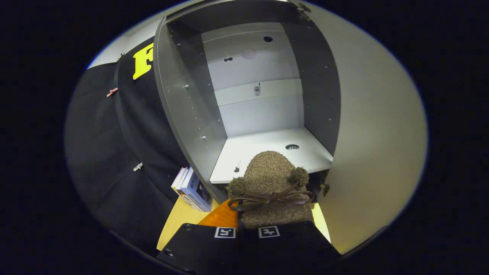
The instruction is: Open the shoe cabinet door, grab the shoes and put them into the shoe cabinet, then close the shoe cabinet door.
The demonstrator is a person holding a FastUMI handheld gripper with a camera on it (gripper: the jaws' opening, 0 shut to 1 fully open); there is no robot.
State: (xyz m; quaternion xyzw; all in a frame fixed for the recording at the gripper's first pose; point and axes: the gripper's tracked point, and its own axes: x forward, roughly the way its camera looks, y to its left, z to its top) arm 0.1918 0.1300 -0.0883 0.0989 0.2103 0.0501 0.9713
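Note:
A fuzzy brown shoe (270, 179) with pom-poms and a dark ribbon bow is held between the fingers of my gripper (248, 229), toe pointing away, raised in front of the cabinet's opening. My fingers stand close together and press on its rear part. The shoe cabinet (263, 114) is open just ahead, with a pale shelf floor (267, 147) and dark side walls. Its door (374, 145) is swung wide to the right of the shoe. The shoe's toe overlaps the shelf's front edge.
Some books (193, 189) lean against the cabinet's left outer wall on a yellow wooden surface (179, 219). An orange object (221, 217) lies just left of the shoe. Black cloth hangs to the left of the cabinet.

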